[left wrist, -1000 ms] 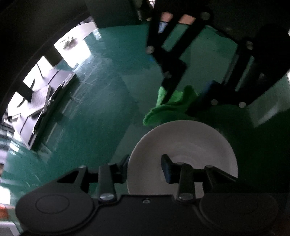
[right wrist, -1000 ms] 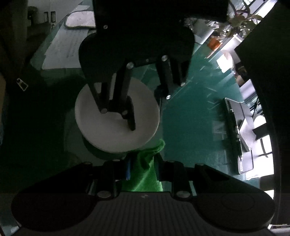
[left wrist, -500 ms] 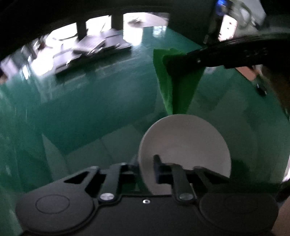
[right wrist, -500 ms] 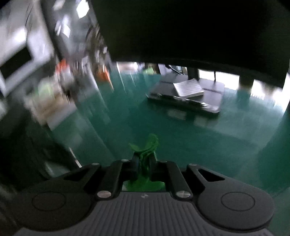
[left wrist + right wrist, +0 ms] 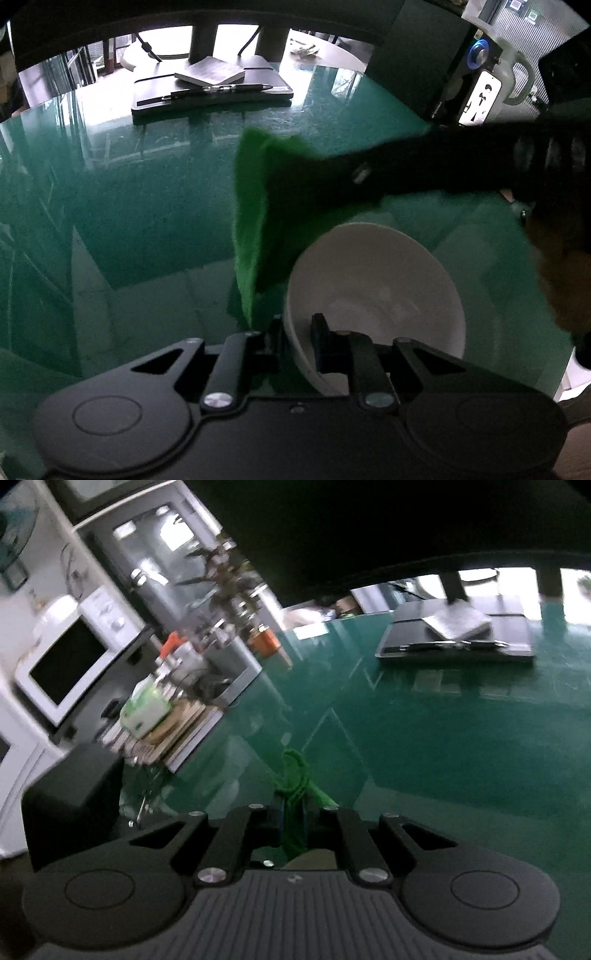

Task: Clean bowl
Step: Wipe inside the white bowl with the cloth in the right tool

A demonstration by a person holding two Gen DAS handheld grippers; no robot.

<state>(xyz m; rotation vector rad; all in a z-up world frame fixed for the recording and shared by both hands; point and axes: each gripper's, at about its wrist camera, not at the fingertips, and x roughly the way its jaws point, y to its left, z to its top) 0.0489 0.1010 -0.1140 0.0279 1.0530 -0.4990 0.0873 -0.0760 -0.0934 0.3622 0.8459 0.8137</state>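
Both grippers have just clamped: the left gripper [image 5: 297,332] pinches the white bowl [image 5: 373,295] by its rim at lower centre; the right gripper [image 5: 293,812] grips the green cloth [image 5: 258,218], lifted beside the bowl, seemingly ready for wiping.

From my left wrist view, the near rim of the white bowl [image 5: 373,280] is hidden behind the gripper body, and the green cloth [image 5: 255,206] is partly covered by a dark arm whose far end blurs out. On my right wrist view the microwave [image 5: 70,664] and shelf clutter [image 5: 166,709] smear; I can't read them
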